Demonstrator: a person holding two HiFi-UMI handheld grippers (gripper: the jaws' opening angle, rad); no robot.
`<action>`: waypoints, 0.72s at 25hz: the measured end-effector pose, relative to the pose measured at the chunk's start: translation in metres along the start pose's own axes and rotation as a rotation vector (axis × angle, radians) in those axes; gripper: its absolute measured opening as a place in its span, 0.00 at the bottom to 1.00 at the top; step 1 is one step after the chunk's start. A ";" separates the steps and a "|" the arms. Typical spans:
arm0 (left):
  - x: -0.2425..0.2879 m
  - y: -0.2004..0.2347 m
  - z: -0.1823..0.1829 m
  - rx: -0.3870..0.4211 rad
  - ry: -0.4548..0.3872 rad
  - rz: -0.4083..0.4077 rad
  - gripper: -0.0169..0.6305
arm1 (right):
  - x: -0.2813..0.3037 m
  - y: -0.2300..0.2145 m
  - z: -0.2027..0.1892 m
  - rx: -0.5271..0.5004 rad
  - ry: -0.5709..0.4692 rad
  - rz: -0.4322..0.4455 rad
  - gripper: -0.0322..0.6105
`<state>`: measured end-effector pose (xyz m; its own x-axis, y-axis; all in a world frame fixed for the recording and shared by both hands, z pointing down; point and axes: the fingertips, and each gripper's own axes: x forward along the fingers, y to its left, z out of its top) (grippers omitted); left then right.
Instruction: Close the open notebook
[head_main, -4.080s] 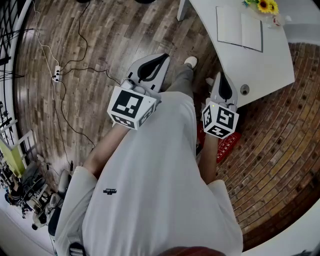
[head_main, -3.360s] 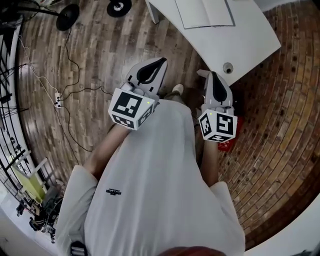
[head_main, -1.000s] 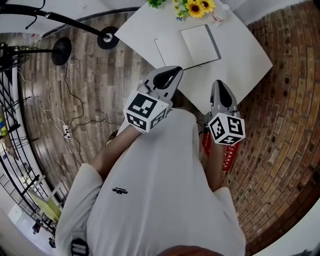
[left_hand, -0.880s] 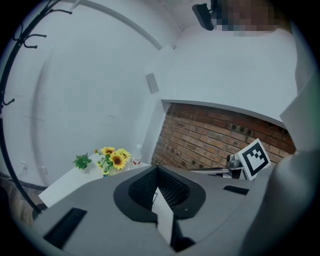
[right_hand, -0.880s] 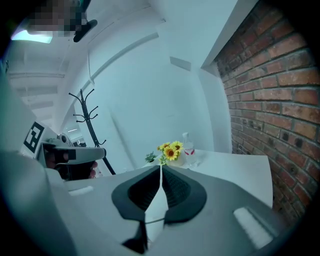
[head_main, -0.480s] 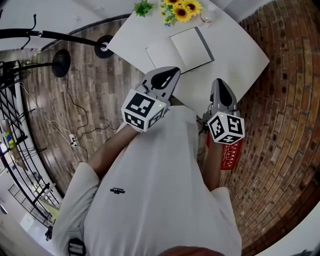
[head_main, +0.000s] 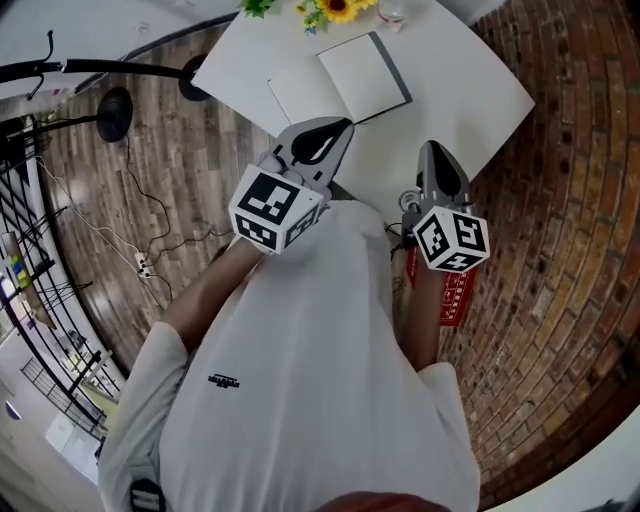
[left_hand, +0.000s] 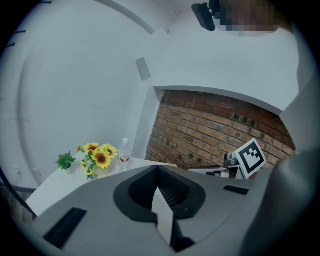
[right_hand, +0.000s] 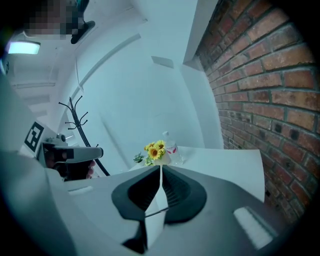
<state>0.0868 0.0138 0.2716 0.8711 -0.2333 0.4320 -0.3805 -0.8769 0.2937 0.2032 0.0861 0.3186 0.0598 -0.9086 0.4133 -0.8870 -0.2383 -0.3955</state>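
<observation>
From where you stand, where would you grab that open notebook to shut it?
Probably the outer edge of the notebook's right half, where the grey cover rim shows. It lies flat and open on the table, spine in the middle, so that free edge can swing over. Come from the right with the right tongs, which are shut now and must open first.

Both grippers held out in front, jaws closed and empty

The left gripper (head_main: 338, 128) and right gripper (head_main: 433, 150) point forward and slightly down, side by side but apart. Each has its jaws pressed together on nothing. The left forearm (head_main: 200, 300) and right forearm (head_main: 424, 330) reach out from the torso behind them.
</observation>
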 end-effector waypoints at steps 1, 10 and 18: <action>0.003 0.000 -0.003 -0.006 0.007 0.006 0.04 | 0.001 -0.004 -0.002 0.002 0.008 0.005 0.07; 0.022 0.014 -0.027 -0.065 0.079 0.064 0.04 | 0.035 -0.026 -0.014 0.009 0.111 0.059 0.15; 0.031 0.021 -0.052 -0.093 0.126 0.085 0.04 | 0.061 -0.042 -0.031 0.022 0.176 0.081 0.28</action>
<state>0.0902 0.0102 0.3357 0.7908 -0.2456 0.5606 -0.4838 -0.8119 0.3267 0.2298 0.0513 0.3861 -0.0940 -0.8517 0.5156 -0.8751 -0.1763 -0.4507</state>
